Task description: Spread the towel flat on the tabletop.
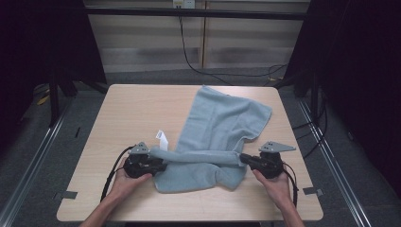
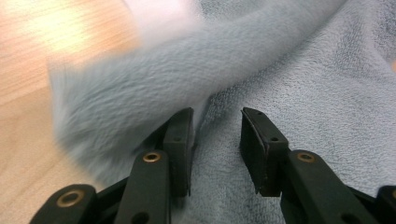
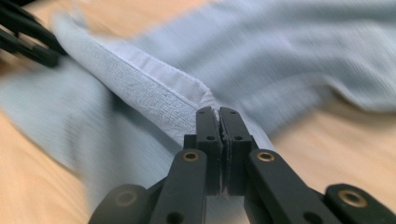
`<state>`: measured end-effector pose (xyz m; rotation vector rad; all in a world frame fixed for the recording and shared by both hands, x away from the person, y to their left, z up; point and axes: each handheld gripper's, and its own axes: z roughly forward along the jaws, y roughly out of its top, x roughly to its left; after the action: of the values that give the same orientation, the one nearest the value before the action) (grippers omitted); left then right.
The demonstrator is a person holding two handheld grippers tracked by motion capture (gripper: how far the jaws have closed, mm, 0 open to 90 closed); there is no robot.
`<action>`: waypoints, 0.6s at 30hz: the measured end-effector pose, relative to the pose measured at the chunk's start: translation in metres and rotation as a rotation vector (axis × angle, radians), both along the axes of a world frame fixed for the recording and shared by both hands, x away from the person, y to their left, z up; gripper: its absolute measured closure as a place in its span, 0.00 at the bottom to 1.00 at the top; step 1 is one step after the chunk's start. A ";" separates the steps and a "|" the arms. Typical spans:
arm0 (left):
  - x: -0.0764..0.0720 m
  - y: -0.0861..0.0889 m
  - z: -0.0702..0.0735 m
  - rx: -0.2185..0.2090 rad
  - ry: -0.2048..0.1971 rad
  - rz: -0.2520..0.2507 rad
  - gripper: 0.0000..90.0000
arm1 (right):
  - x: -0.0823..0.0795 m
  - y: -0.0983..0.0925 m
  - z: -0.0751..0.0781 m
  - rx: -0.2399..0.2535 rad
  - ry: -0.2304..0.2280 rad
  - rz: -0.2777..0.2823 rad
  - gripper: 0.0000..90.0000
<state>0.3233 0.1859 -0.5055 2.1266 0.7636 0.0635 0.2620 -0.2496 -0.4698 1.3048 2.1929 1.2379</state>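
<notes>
A light blue towel point(image 1: 215, 137) lies on the wooden counter point(image 1: 132, 109), its far part spread toward the back right corner and its near part bunched in front of the person. Between the two hands a band of the cloth is drawn out taut from side to side, which suggests the near edge is being stretched straight, probably so the towel can be folded or laid flat. A small white tag point(image 1: 162, 140) sticks out by the left end of that band.

The right hand-held gripper point(image 1: 246, 158) has its jaws pressed together on the hemmed corner of the towel; in the right gripper view the two pads meet with only the thin edge of cloth pinched between them point(image 3: 218, 116), and the hem runs away from the tips as a tight ridge. That firm pinch looks like the anchor for the pull.

The left hand-held gripper point(image 1: 161, 163) sits at the other end of the band. In the left gripper view its jaws stand partly apart point(image 2: 217, 128), with towel lying beneath and beside them; a fold passes against the left pad, but the pads do not press together on it, so it appears to have no real hold.
</notes>
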 end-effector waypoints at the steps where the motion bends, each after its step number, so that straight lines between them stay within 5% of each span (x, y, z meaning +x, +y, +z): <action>1: -0.001 0.000 0.001 -0.003 -0.001 -0.003 0.69 | -0.001 -0.002 -0.004 -0.005 0.014 -0.005 0.98; 5: -0.006 0.007 0.018 -0.071 -0.044 -0.015 0.65 | -0.002 0.001 -0.011 -0.042 0.029 0.007 0.98; 10: 0.012 0.026 0.030 -0.172 -0.075 0.116 0.57 | 0.001 0.003 -0.014 -0.047 0.041 0.013 0.98; 14: 0.027 0.032 0.021 -0.138 -0.040 0.150 0.47 | 0.002 0.004 -0.016 -0.048 0.046 0.016 0.97; 18: 0.030 0.027 0.009 -0.113 0.014 0.118 0.40 | 0.003 0.003 -0.017 -0.043 0.053 0.018 0.97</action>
<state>0.3534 0.2128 -0.4964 1.9763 0.8798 0.0669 0.2648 -0.2463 -0.4868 1.3175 2.2598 1.1691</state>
